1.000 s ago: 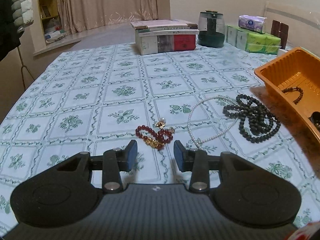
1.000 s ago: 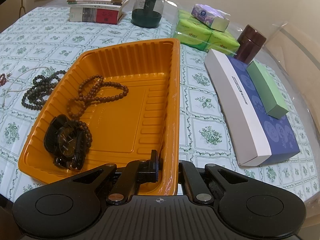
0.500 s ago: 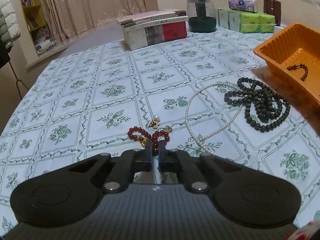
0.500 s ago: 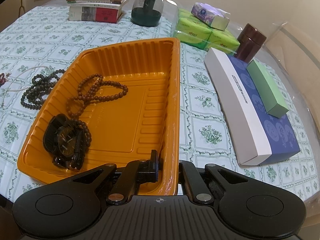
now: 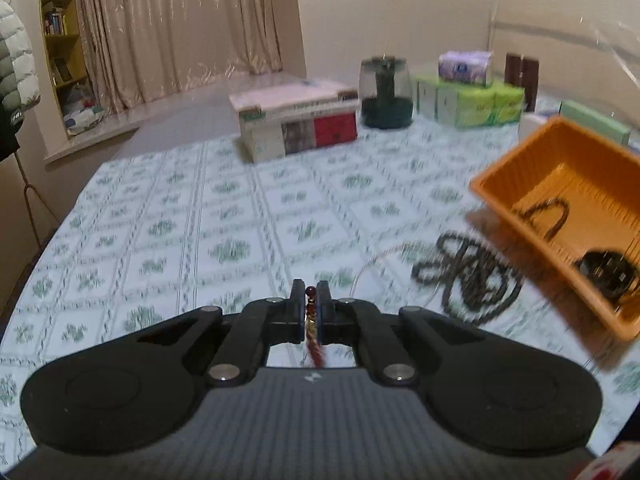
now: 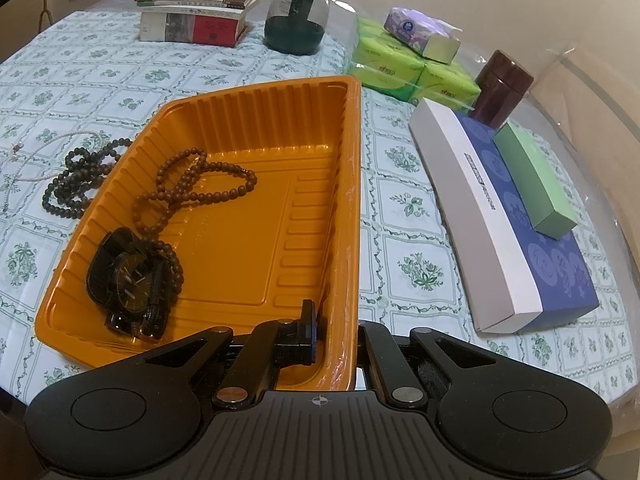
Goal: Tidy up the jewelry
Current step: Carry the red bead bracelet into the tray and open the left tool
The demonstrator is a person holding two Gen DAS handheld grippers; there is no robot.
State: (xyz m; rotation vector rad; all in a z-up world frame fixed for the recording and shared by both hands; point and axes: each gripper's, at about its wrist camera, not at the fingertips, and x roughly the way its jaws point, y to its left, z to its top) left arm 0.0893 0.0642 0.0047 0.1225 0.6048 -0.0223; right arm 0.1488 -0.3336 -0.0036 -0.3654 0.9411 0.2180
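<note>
1. your left gripper is closed on the red bead bracelet, which hangs between the pads above the table.
2. your right gripper clamps the near wall of the orange tray.
3. inside the tray lie a brown bead strand and a black watch.
4. the dark bead necklace lies on the table just beside the tray.

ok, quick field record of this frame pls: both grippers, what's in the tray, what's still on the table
left gripper: shut on red bead bracelet, held above the tablecloth
right gripper: shut on the near corner wall of the orange tray
in tray: brown bead strand, black watch
on table, outside tray: dark bead necklace, pearl necklace
image quality: left wrist view motion-blurred, right wrist view sharp
</note>
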